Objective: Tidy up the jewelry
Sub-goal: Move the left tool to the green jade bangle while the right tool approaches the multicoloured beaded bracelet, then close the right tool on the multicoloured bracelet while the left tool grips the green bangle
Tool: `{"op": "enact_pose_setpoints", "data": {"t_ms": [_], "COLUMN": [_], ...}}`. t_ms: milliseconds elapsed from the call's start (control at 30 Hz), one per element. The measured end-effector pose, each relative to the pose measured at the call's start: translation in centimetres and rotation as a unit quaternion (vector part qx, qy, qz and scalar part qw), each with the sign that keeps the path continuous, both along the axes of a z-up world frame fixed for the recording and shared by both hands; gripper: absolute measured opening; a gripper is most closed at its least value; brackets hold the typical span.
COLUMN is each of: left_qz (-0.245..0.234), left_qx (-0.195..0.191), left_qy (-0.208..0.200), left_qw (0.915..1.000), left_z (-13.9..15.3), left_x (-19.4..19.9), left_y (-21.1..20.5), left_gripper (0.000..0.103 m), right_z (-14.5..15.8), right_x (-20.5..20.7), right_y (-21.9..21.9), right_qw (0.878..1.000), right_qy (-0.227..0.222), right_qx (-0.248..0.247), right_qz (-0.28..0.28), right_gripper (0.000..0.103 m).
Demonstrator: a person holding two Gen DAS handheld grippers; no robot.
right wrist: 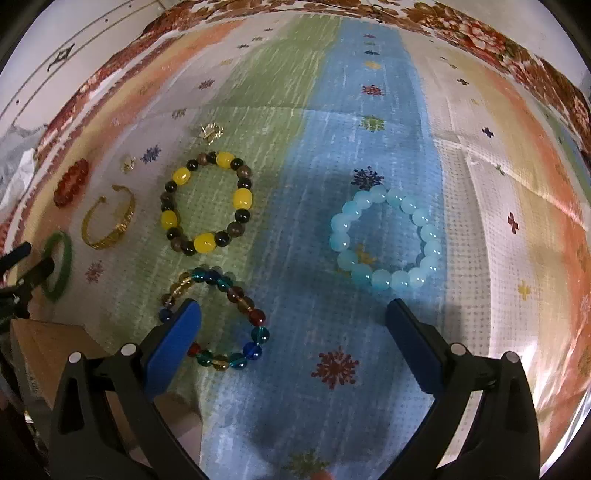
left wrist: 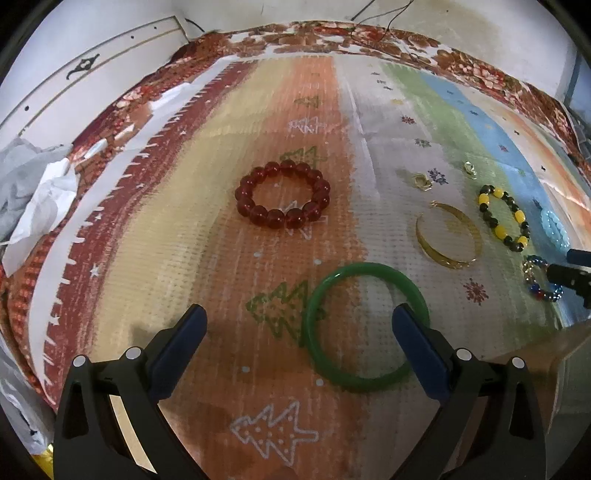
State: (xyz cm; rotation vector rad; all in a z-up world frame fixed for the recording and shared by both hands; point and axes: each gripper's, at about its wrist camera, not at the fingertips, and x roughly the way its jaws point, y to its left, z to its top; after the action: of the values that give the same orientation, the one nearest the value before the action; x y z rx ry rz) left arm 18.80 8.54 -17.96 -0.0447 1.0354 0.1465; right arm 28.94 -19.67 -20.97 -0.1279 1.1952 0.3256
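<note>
My left gripper (left wrist: 301, 317) is open just above the striped mat; its right finger overlaps the near right side of a green bangle (left wrist: 362, 267). A red bead bracelet (left wrist: 255, 212) lies farther ahead, a gold cuff (left wrist: 424, 243) to the right. My right gripper (right wrist: 293, 310) is open too, low over the mat. Its left finger covers part of a multicolour bead bracelet (right wrist: 256, 317). A pale blue bead bracelet (right wrist: 340, 225) lies just beyond its right finger. A yellow-and-dark bead bracelet (right wrist: 242, 199) sits ahead on the left.
Two small gold pieces (right wrist: 211, 132) (right wrist: 128, 162) lie past the bracelets. The mat (left wrist: 221, 258) covers a floral sheet (left wrist: 332, 35); a white headboard (left wrist: 92, 74) stands beyond. Crumpled white wrapping (left wrist: 33, 192) is at far left. A cardboard box (right wrist: 44, 347) sits between the grippers.
</note>
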Motion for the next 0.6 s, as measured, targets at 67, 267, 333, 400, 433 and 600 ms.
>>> {"op": "enact_pose_setpoints", "data": {"t_ms": [67, 267, 333, 400, 433, 600], "left_qz": [-0.001, -0.005, -0.004, -0.005, -0.007, -0.022], "left_qx": [0.0, 0.013, 0.017, 0.018, 0.016, 0.01], "left_qy": [0.001, -0.001, -0.001, -0.001, -0.002, 0.003], "left_qw": [1.0, 0.9999, 0.9999, 0.9998, 0.9999, 0.9997], "left_z": [-0.3, -0.9, -1.1, -1.1, -1.1, -1.3], "left_x": [0.1, 0.3, 0.3, 0.3, 0.3, 0.5], "left_y": [0.0, -0.1, -0.2, -0.2, -0.2, 0.0], "left_gripper": [0.098, 0.098, 0.099, 0.099, 0.099, 0.099], "right_z": [-0.2, -0.4, -0.4, -0.3, -0.2, 0.1], "right_x": [0.1, 0.1, 0.0, 0.0, 0.0, -0.2], "right_y": [0.1, 0.4, 0.5, 0.7, 0.6, 0.5], "right_qw": [1.0, 1.0, 1.0, 0.999, 0.999, 1.0], "right_qy": [-0.001, -0.007, -0.009, -0.019, -0.019, -0.02], "right_qx": [-0.007, -0.017, -0.024, -0.035, -0.033, -0.023], "right_qz": [0.003, 0.003, 0.003, 0.001, 0.001, 0.008], "right_gripper": [0.098, 0.098, 0.091, 0.079, 0.077, 0.053]}}
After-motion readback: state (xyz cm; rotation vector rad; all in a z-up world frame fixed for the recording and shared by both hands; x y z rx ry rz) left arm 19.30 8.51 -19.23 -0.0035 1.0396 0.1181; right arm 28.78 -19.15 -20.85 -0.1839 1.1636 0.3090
